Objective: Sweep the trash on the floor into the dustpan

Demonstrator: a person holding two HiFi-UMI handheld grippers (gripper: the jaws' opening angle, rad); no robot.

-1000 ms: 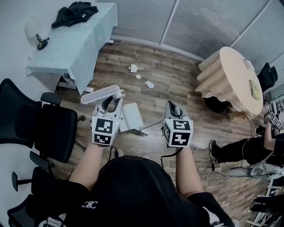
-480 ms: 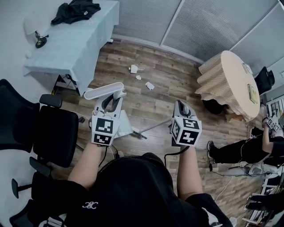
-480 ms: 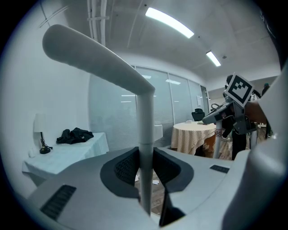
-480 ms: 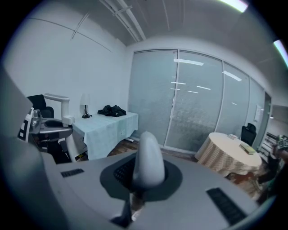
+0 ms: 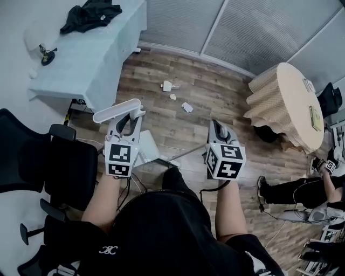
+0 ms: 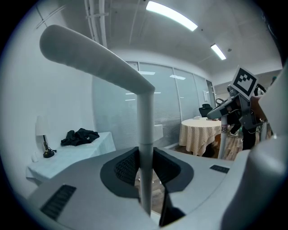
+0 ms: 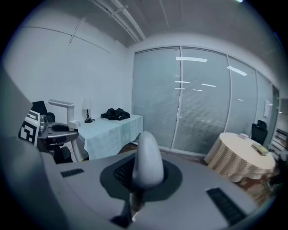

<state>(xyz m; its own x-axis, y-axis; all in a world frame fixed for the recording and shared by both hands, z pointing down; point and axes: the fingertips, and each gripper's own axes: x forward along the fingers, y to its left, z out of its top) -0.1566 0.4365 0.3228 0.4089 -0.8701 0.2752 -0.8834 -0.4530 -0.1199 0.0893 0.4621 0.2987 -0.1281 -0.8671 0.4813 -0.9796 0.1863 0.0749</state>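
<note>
I saw white trash (image 5: 187, 107) scraps on the brown wood-plank floor (image 5: 226, 102), a white dustpan (image 5: 146, 150), a grey broom (image 5: 188, 153), a pale blue desk (image 5: 91, 54) cloth, a beige checked tablecloth (image 5: 264, 102), and a black garment (image 5: 89, 15).

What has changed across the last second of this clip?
The left gripper carried the dustpan leftward, and the right gripper, with the broom handle, drifted slightly right. Both tongs stay shut on their handles. The trash pieces lie unswept in the same spots on the floor.
</note>
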